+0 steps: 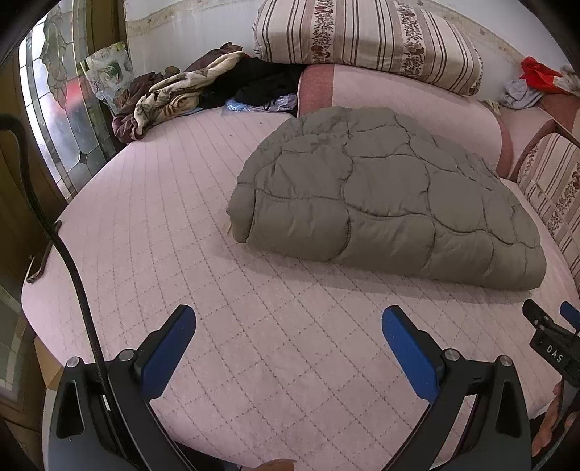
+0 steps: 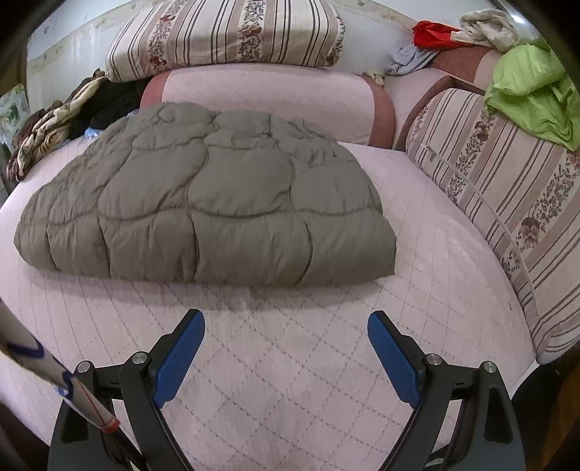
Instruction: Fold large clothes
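The grey quilted coat [image 2: 203, 203] lies folded into a thick, rounded bundle on the pink quilted bed [image 2: 290, 380], set toward the far side near the pink bolster [image 2: 268, 98] and the striped pillow [image 2: 224, 32], which leaves a broad bare stretch of mattress on the near side for working. Its near edge looks like a closed fold, puffed and even, so the garment seems already doubled over; whether sleeves are tucked inside cannot be told from here. Both tools sit low over the near part of the bed, well apart from the coat and pointing at it. The left hand-held gripper [image 1: 288, 347] has its blue fingers spread wide and holds nothing, aimed toward the bundle's left end. The right hand-held gripper [image 2: 286, 357] is likewise spread wide and empty, facing the middle of the near edge; its tip shows at the right rim of the left view, so the two are side by side. This level, backed-off pose suits either checking the fold or lining up for another one. Loose clothes [image 1: 174, 94] are heaped at the far left corner, clear of the work.
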